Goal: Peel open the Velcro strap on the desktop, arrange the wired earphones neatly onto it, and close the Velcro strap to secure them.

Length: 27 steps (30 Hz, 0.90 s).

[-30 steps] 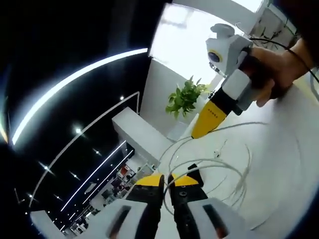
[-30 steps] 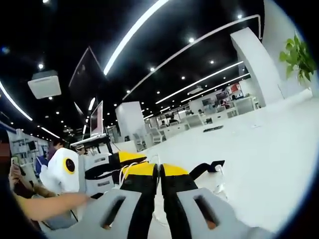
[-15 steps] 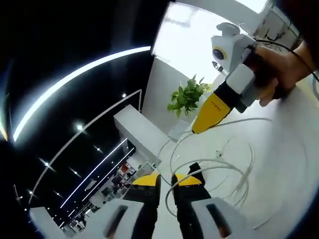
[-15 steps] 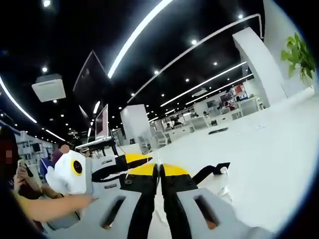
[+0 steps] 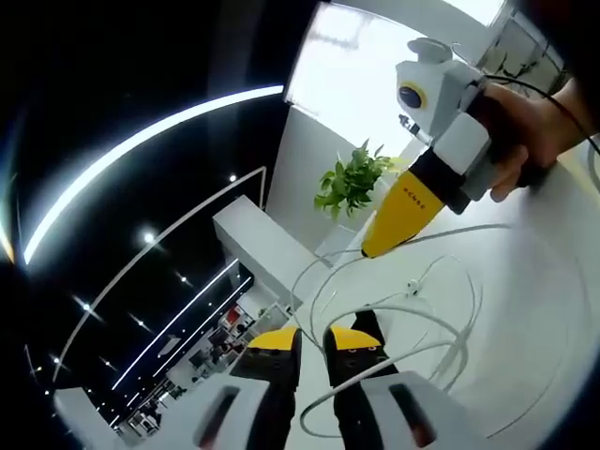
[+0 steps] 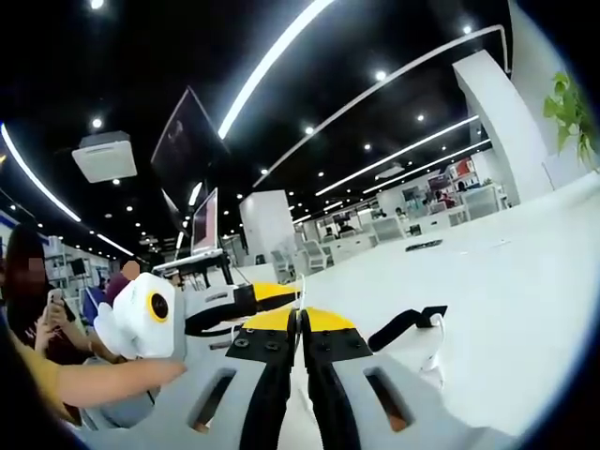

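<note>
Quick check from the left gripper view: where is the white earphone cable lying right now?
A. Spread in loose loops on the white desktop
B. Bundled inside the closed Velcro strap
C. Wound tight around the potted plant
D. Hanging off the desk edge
A: the earphone cable lies in loose open loops on the white desktop, between the left claw and the right claw.

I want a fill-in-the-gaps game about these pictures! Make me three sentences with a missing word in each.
1. The earphone cable lying looped on the desk is ____ in colour.
2. Beyond the right gripper stands a potted plant with ____ leaves.
3. The tips of the left gripper are coloured ____.

Missing words: white; green; yellow
</note>
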Available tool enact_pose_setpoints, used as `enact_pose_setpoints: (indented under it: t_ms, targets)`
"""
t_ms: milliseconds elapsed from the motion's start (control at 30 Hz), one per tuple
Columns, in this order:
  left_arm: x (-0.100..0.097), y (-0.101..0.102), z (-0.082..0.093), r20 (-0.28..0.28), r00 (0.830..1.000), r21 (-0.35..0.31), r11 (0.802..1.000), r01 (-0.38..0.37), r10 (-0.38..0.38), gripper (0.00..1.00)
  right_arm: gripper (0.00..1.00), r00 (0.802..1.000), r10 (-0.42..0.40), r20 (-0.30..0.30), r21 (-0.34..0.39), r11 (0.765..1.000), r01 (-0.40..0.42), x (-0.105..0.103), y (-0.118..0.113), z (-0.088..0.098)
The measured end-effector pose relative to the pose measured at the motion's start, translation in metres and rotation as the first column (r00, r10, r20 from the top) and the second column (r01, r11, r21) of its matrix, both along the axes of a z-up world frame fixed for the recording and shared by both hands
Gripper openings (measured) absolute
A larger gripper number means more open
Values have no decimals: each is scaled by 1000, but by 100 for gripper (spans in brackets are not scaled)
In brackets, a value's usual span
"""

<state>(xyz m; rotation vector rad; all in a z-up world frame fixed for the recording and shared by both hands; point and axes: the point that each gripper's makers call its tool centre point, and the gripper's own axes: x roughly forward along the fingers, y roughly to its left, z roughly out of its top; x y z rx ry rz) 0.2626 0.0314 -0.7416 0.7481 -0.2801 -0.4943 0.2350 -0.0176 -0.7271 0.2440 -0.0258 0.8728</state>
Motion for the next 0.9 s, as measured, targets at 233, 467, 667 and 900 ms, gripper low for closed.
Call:
enact_pose_setpoints:
  t_ms: [233,467,667,900]
  targets:
    - [1,3,1,0,1000,-6,1000,-14,14,15,5,1000,18,1,-19,1000,-18,-2,4,-2]
    - [3,7,2,-8,1000,-35,999,-29,29,15,5,999,38,2,-33,999,-38,-5,8,-4]
    - [1,3,2,6,1000,-18,1000,-16,16,14,5,999,51,2,-56,997,-50,-7,12,-7]
    - [2,6,4,17,999,-15,999,-31,32,14,5,999,51,4,-62,997,-50,-6,12,-7]
